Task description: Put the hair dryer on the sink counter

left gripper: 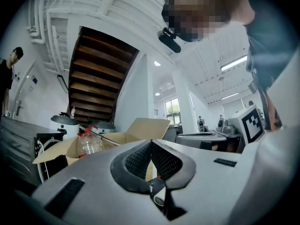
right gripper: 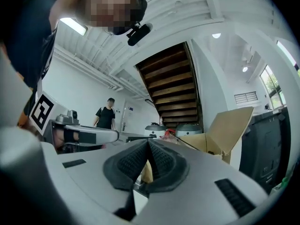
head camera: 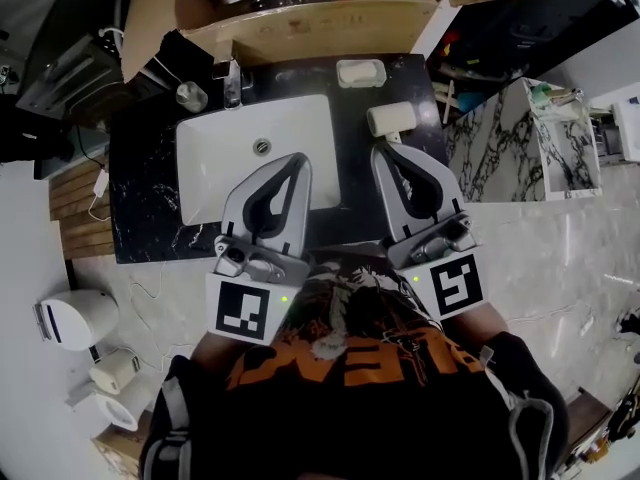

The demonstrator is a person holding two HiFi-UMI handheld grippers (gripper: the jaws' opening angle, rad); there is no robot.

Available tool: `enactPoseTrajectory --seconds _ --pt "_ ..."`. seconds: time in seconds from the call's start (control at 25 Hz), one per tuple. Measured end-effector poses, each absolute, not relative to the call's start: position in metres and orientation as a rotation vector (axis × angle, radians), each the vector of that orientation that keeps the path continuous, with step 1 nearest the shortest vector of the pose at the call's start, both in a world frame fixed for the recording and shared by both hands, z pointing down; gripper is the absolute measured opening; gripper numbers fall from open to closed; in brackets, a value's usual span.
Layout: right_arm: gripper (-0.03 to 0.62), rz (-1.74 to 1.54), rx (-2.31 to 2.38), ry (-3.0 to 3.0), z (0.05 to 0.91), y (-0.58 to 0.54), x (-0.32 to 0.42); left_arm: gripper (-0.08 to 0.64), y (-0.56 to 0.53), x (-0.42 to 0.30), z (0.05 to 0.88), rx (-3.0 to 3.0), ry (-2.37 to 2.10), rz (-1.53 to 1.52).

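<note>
So, both claws were pressed together with nothing in them. In its own view the left gripper [left gripper: 151, 142] had its black ribbed pads meeting at the tip, and the right gripper [right gripper: 148, 141] looked the same in its view, pads touching and nothing pinched.

From the head view, the left gripper [head camera: 300, 158] sat over the white sink basin [head camera: 210, 168], and the right gripper [head camera: 382, 151] was over the dark counter [head camera: 150, 198] just right of the basin. What looked like the hair dryer [head camera: 392, 118], a cream, roundish thing, was lying on the counter just past the right gripper's tips, not touching them as far as I could see.

Further out, a white soap dish [head camera: 361, 72] was at the back edge and the faucet [head camera: 232, 83] stood behind the basin. A cardboard box [head camera: 300, 23] was behind the counter, with a plastic bottle [left gripper: 89, 143] in it. A toilet [head camera: 75, 318] stood down on the floor to the left.
</note>
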State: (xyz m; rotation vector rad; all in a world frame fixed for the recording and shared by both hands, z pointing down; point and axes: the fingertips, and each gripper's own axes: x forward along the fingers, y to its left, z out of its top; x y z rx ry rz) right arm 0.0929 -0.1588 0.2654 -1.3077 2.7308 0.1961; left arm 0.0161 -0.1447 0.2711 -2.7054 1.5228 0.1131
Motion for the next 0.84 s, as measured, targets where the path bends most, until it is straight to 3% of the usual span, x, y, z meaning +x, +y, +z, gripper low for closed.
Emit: enactPoseTrajectory --seconds 0.84 --pt "0.014 0.118 -1.203 2.820 0.278 -0.165 0.069 0.023 -0.159 0.024 0.316 -2.854 1.502 -0.037"
